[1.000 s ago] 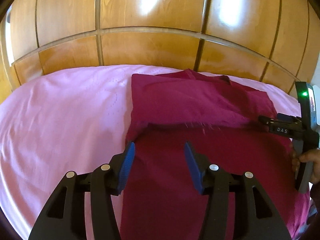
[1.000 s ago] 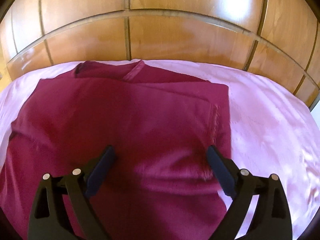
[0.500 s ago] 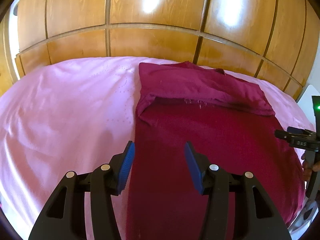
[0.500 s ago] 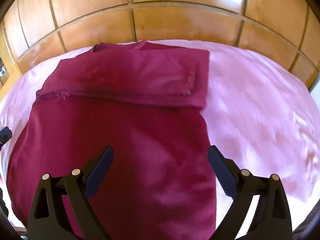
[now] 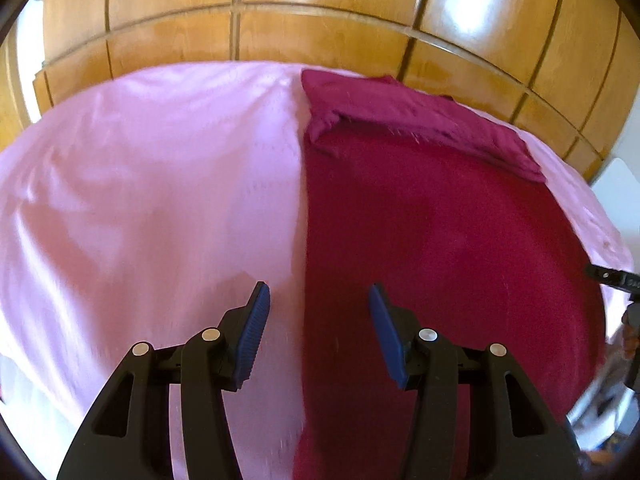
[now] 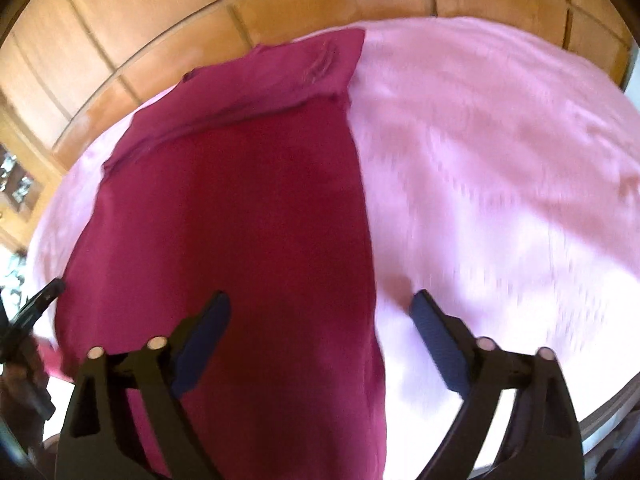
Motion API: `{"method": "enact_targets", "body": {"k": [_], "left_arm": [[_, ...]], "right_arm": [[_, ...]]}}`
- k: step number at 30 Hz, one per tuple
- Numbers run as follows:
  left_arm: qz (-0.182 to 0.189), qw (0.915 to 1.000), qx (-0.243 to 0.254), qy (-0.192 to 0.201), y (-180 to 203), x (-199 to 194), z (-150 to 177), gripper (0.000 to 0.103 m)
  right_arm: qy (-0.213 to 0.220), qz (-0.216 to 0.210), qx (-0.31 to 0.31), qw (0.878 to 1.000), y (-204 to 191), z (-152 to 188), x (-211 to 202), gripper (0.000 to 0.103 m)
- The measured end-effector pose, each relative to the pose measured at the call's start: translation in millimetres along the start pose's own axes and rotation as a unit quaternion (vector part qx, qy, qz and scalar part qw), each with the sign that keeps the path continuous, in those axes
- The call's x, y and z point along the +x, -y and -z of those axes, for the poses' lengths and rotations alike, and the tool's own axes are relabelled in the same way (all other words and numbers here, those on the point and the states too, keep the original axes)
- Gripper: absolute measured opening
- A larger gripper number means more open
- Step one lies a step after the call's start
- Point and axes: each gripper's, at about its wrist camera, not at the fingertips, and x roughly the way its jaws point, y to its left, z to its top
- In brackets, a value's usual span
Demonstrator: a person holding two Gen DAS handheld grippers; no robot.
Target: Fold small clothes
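Observation:
A dark red garment [image 5: 432, 240] lies flat on a pink bedsheet [image 5: 160, 208], with its far end folded back over itself in a band [image 5: 420, 120]. My left gripper [image 5: 318, 312] is open and empty above the garment's near left edge. In the right wrist view the garment [image 6: 240, 220] fills the left half, and my right gripper [image 6: 320, 320] is open and empty above its near right edge. The right gripper's tip [image 5: 612, 276] shows at the right edge of the left wrist view. The left gripper's tip [image 6: 36, 304] shows at the left edge of the right wrist view.
A wooden panelled wall [image 5: 320, 20] stands right behind the bed. The pink sheet [image 6: 500, 180] spreads wide on both sides of the garment. The bed's near edge and some floor [image 5: 600, 420] show at the lower right.
Both grippers have drawn back toward the near end of the garment and stayed open. The folded band at the far end now lies further away. Both views are blurred by motion.

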Motion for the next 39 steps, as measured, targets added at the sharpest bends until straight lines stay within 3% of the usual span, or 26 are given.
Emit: {"method": "enact_targets", "body": {"k": [4, 7, 9, 11, 13, 15, 21, 26, 30, 37, 38, 39], "left_arm": [[0.055, 0.9977, -0.01, -0.037, -4.1, -10.8, 19.1, 0.051], [0.066, 0.9961, 0.01, -0.057, 0.0, -16.7, 37.1, 0.051], [0.07, 0.9952, 0.02, -0.065, 2.1, -18.3, 45.8, 0.051], [0.073, 0.9947, 0.024, -0.069, 2.7, -18.2, 51.0, 0.044], [0.078, 0.9942, 0.017, -0.072, -0.5, -17.1, 50.7, 0.024], [0.094, 0.9929, 0.01, -0.072, -4.1, -19.1, 48.4, 0.014], [0.157, 0.9862, -0.021, -0.05, -8.6, -32.6, 31.9, 0.01], [0.196, 0.98, -0.032, -0.003, -2.8, -41.4, -7.8, 0.009], [0.213, 0.9758, -0.045, 0.023, -4.7, -26.1, -53.6, 0.009], [0.195, 0.9761, -0.089, 0.034, -14.6, 25.7, -115.0, 0.009], [0.189, 0.9761, -0.102, 0.031, -16.8, 36.8, -124.2, 0.011], [0.189, 0.9754, -0.111, 0.026, -18.5, 42.6, -128.9, 0.026]], "right_arm": [[-0.03, -0.024, -0.024, 0.999, -4.6, 28.2, -16.2, 0.068], [-0.051, -0.034, -0.036, 0.997, -6.9, 47.0, -21.3, 0.06], [-0.062, -0.033, -0.042, 0.997, -7.9, 55.4, -19.9, 0.043], [-0.066, -0.034, -0.047, 0.996, -10.7, 59.2, -16.7, 0.031], [-0.065, -0.038, -0.05, 0.996, -13.7, 56.7, -15.9, 0.02], [-0.064, -0.043, -0.054, 0.996, -16.1, 52.8, -17.9, 0.013], [-0.01, -0.106, -0.029, 0.994, -20.4, 25.6, -44.5, 0.009], [0.045, -0.149, 0.008, 0.988, -17.2, -22.3, -50.7, 0.008], [0.063, -0.139, 0.032, 0.988, -4.6, -60.7, -36.2, 0.008], [0.06, -0.108, 0.072, 0.99, 20.3, -118.0, 3.9, 0.01], [0.059, -0.108, 0.077, 0.989, 23.2, -119.1, 6.3, 0.014], [0.056, -0.114, 0.089, 0.988, 27.4, -121.6, 9.9, 0.025]]}}
